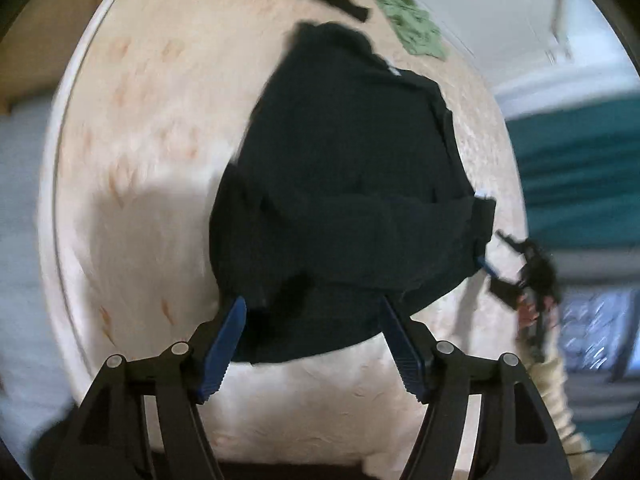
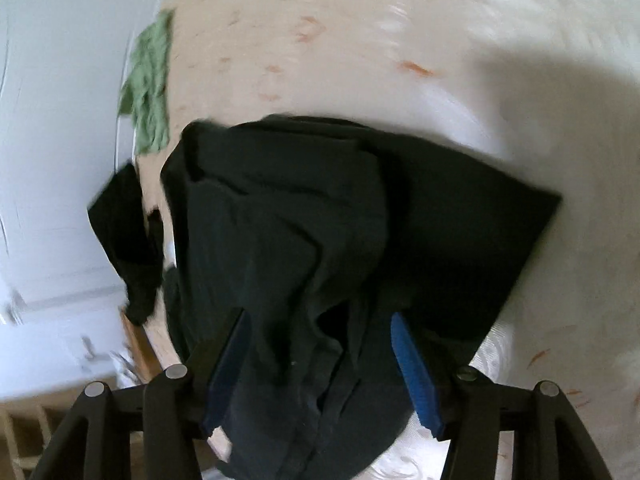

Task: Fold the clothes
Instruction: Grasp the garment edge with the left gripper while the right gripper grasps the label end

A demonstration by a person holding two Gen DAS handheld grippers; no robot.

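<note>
A dark, near-black garment (image 1: 340, 160) lies crumpled on a cream bedspread (image 1: 160, 120), one sleeve folded across its near part. My left gripper (image 1: 312, 300) stands open at the garment's near edge, blue pads (image 1: 224, 344) wide apart and clear of the cloth. In the left wrist view my right gripper (image 1: 484, 230) sits at the garment's right side by a cuff. In its own view the right gripper (image 2: 320, 316) is open, with a bunched fold of the garment (image 2: 300, 200) lying between the spread pads (image 2: 416, 372), not pinched.
A green cloth (image 1: 412, 24) (image 2: 150, 80) lies near the bed's far edge. Another black piece (image 2: 124, 240) hangs over the bed's side. A hand (image 1: 532, 308) in a cream knit sleeve (image 1: 556, 392) holds the right gripper. White wall and teal furniture (image 1: 580, 152) stand beyond.
</note>
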